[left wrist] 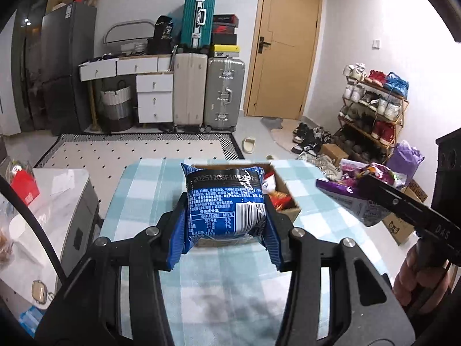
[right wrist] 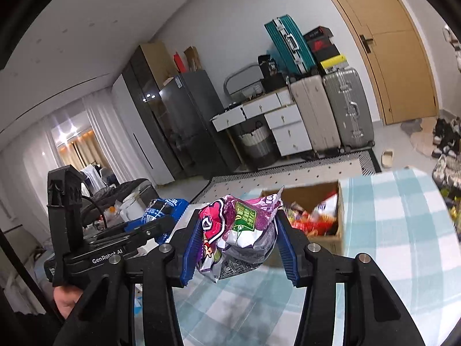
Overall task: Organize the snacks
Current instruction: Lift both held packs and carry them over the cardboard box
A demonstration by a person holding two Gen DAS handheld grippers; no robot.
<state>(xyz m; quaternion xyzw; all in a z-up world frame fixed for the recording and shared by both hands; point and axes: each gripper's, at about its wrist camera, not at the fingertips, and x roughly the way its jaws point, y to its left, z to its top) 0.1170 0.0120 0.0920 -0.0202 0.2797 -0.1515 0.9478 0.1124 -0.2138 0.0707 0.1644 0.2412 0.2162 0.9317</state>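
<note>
My left gripper (left wrist: 224, 225) is shut on a blue snack packet (left wrist: 226, 201) and holds it above the near end of a cardboard box (left wrist: 289, 201) of snacks on the checked table (left wrist: 230, 282). My right gripper (right wrist: 239, 236) is shut on a crumpled purple and pink snack packet (right wrist: 239, 225), held above the table, left of the box (right wrist: 331, 242). In the left wrist view the right gripper (left wrist: 345, 190) with the purple packet (left wrist: 354, 199) is to the box's right. In the right wrist view the left gripper (right wrist: 161, 219) with the blue packet (right wrist: 164, 207) is at the left.
The box holds several red and orange packets (right wrist: 314, 225). A white side table (left wrist: 57, 196) with clutter stands left of the checked table. More snack packets (left wrist: 371, 173) and cardboard boxes (left wrist: 400, 225) lie right of the table. Suitcases, drawers and a shoe rack stand beyond the rug.
</note>
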